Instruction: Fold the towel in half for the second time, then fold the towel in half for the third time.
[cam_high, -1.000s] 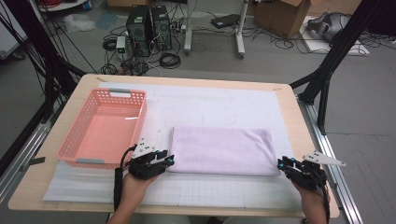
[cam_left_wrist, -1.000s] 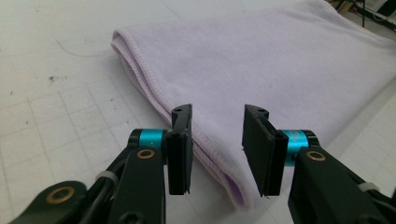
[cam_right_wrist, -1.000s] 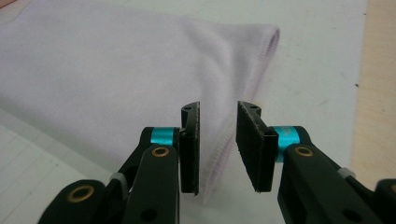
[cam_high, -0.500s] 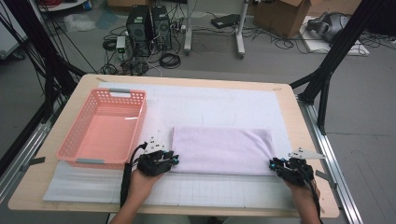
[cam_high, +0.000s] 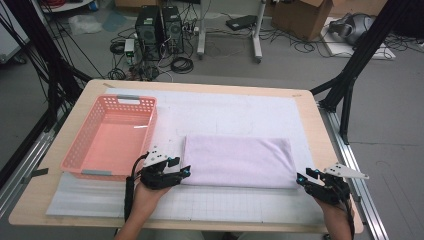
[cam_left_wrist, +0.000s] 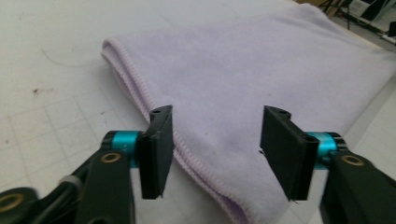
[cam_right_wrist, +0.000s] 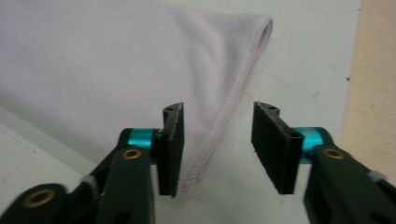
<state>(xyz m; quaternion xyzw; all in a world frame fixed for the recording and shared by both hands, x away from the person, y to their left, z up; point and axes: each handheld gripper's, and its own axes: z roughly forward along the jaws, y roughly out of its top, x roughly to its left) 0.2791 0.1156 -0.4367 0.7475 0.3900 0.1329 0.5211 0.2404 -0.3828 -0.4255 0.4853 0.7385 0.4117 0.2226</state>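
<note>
A folded lilac towel (cam_high: 237, 161) lies flat on the white gridded mat (cam_high: 225, 107). My left gripper (cam_high: 186, 172) sits at the towel's near left corner. Its jaws have just been opening and now stand apart around the towel's hemmed corner (cam_left_wrist: 243, 60), with the pads clear of the cloth; this left gripper (cam_left_wrist: 218, 111) holds nothing. My right gripper (cam_high: 302, 179) is at the near right corner. Its jaws have also just been opening, and the towel's (cam_right_wrist: 102, 60) stitched edge runs loose between them; the right gripper (cam_right_wrist: 219, 107) grips nothing.
An empty pink plastic basket (cam_high: 112, 137) stands on the mat just left of the towel. The wooden table edge (cam_high: 320, 125) runs close along the right gripper's side. Computers and cables lie on the floor beyond the table.
Both pairs of jaws have opened and let go of the towel's near corners. The towel lies flat. The hands have hardly shifted.
</note>
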